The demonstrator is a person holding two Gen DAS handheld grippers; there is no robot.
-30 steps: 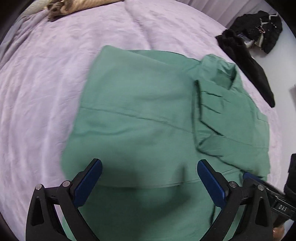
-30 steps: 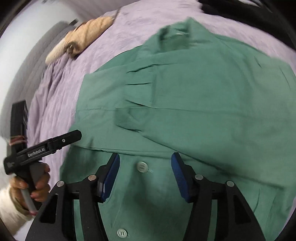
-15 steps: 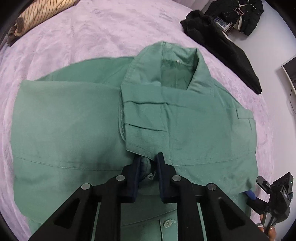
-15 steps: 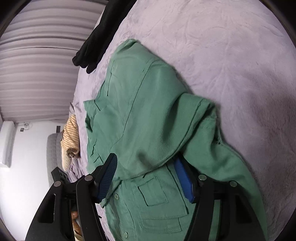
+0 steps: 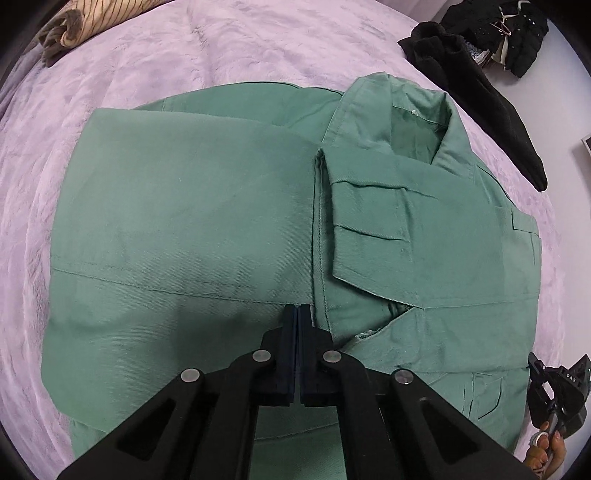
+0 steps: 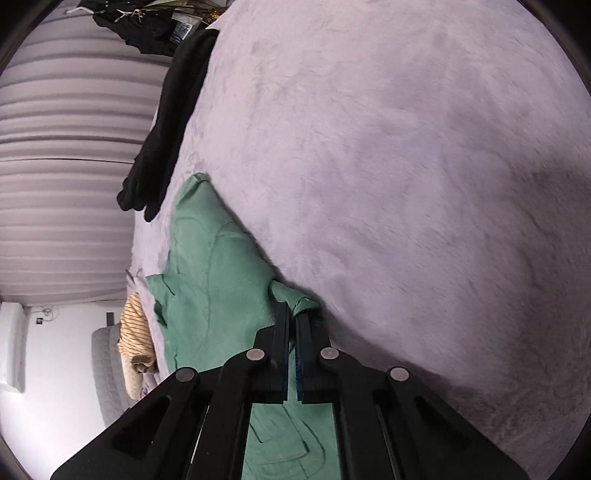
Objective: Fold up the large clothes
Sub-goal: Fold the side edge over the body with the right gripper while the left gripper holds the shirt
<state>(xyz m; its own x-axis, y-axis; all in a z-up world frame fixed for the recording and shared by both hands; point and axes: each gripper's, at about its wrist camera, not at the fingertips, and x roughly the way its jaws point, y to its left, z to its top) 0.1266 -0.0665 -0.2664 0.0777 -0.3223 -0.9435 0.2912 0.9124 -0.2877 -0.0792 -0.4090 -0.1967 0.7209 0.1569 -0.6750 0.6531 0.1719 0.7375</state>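
Green jacket (image 5: 229, 229) lies flat on the lilac bed cover (image 5: 258, 48), sleeves folded in over the body, collar (image 5: 417, 122) at the far right in the left wrist view; a chest pocket shows along its right edge; left gripper (image 5: 298, 312) points steeply down at the middle of the jacket near the front hem, fingers (image 5: 286, 332) pressed fully together, tips resting right at the fold edge where the sleeve panel meets the placket; no cloth visibly pinched between them, though contact with the fabric under the tips can't be ruled out; right gripper (image 6: 292, 314) sits at the jacket's edge in its own view, fingers closed on a bunched ridge of green fabric that sticks up just past the tips; jacket there runs away to the far left, bare bed cover fills the right; the right gripper's body (image 5: 554, 387) and the hand (image 5: 546, 454) on its handle show at the near right corner of the left wrist view, just beside the jacket's right hem; black garment (image 5: 491, 107) lies along the far right edge of the bed, apart from the jacket; striped tan cloth (image 5: 74, 22) sits at the far left corner; pleated curtain (image 6: 66, 147) behind the bed.
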